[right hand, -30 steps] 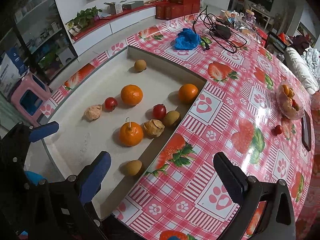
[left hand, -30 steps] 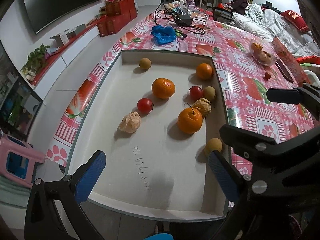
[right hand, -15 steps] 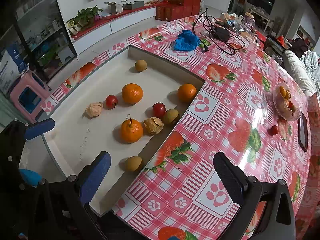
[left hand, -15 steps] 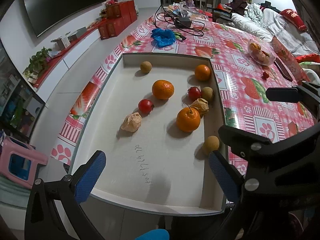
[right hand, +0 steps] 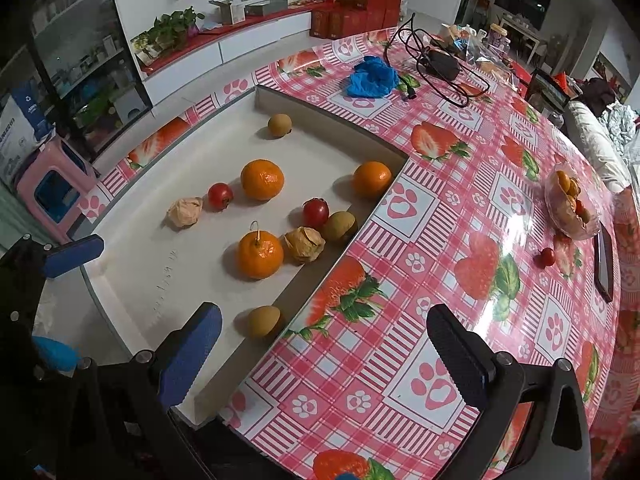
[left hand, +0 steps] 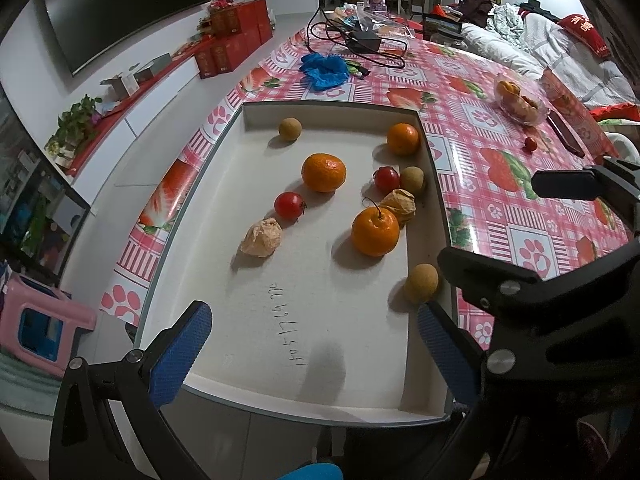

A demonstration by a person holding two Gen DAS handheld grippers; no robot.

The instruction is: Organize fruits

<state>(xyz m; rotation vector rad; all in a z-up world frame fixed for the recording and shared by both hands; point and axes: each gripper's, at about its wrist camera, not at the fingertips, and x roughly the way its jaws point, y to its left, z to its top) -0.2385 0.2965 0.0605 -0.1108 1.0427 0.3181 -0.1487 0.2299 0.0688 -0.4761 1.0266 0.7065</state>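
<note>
Both my grippers hang above the near end of the white tray (left hand: 224, 160), and neither has anything in it: the left gripper (left hand: 314, 334) has its blue fingers (left hand: 180, 354) spread wide over the tray's bare near floor, and the right gripper (right hand: 324, 340) is just as released, straddling the tray's right wall and the strawberry-print surface (right hand: 440, 208). The fruits lie loose and mixed inside the tray: a stemmed orange (left hand: 375, 231) beside a papery husked fruit (left hand: 398, 206), a second husked one (left hand: 262, 237) near a red tomato (left hand: 289, 205), a bigger orange (left hand: 323, 172) mid-tray, a third orange (left hand: 403, 139) in the far right corner, another tomato (left hand: 386, 178) touching a small brown fruit (left hand: 413, 179), one brown fruit (left hand: 289, 128) at the far wall, and one (left hand: 421, 282) against the right wall nearest me. I judge nothing is sorted yet, so my first pick should be that nearest brown fruit. It sits tight to the wall, so I would come down with my fingers aligned along the wall, not across it, and close gently since it is round and could roll away.
</note>
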